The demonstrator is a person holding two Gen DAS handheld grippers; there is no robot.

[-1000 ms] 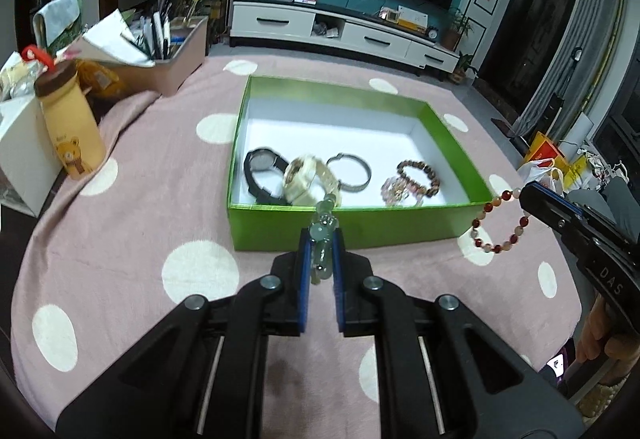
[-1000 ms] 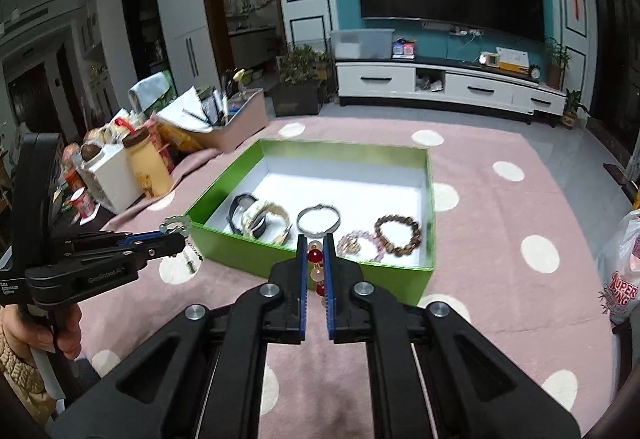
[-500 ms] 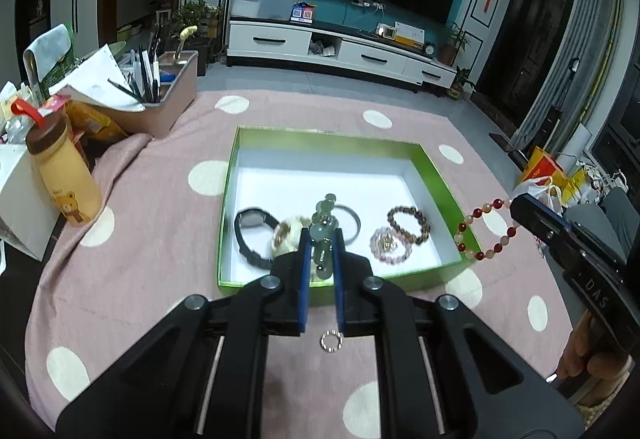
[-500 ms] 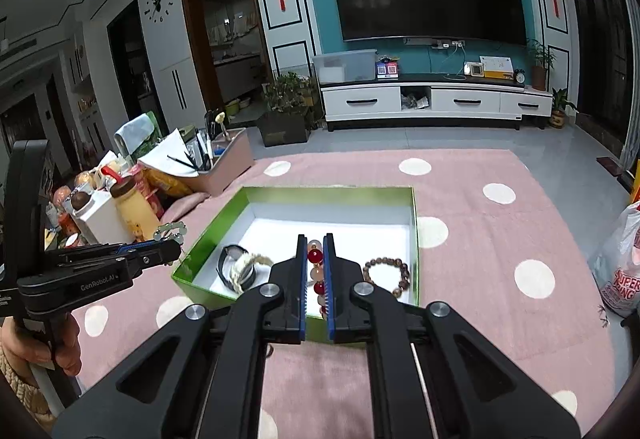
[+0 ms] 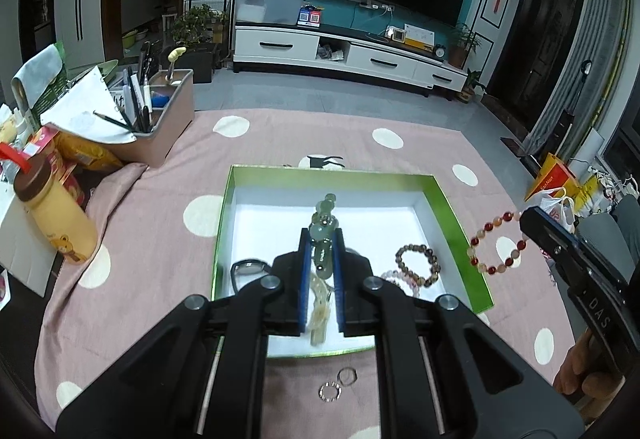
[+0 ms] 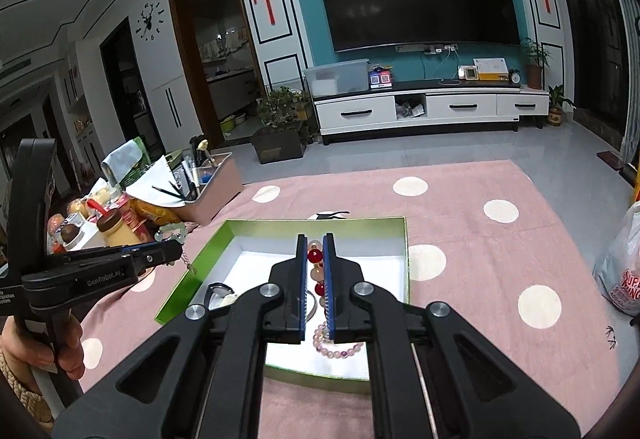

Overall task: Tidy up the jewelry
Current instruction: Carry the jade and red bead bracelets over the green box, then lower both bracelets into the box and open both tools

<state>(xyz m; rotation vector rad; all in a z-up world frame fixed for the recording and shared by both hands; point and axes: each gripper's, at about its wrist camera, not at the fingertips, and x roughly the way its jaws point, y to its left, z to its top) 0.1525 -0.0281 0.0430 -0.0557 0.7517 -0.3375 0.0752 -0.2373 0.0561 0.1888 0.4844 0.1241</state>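
Note:
My left gripper (image 5: 321, 239) is shut on a pale green jade bracelet (image 5: 323, 223) and holds it above the open green box (image 5: 452, 207). My right gripper (image 6: 315, 243) is shut on a red and cream bead bracelet (image 6: 315, 257), which also shows hanging at the box's right edge in the left wrist view (image 5: 496, 243). In the box lie a black watch (image 5: 248, 267), a brown bead bracelet (image 5: 418, 263) and a pink bead bracelet (image 6: 338, 345). Two small rings (image 5: 338, 389) lie on the cloth in front of the box.
The table has a pink cloth with cream dots (image 5: 160, 223). At the left stand a yellow bottle (image 5: 56, 223), a white box (image 5: 16, 239) and a pink organizer with pens (image 5: 160, 119). A plastic bag (image 6: 620, 271) lies at the right.
Both grippers have risen and moved forward over the box, each still holding its bracelet. The two rings have come into view in front of the box.

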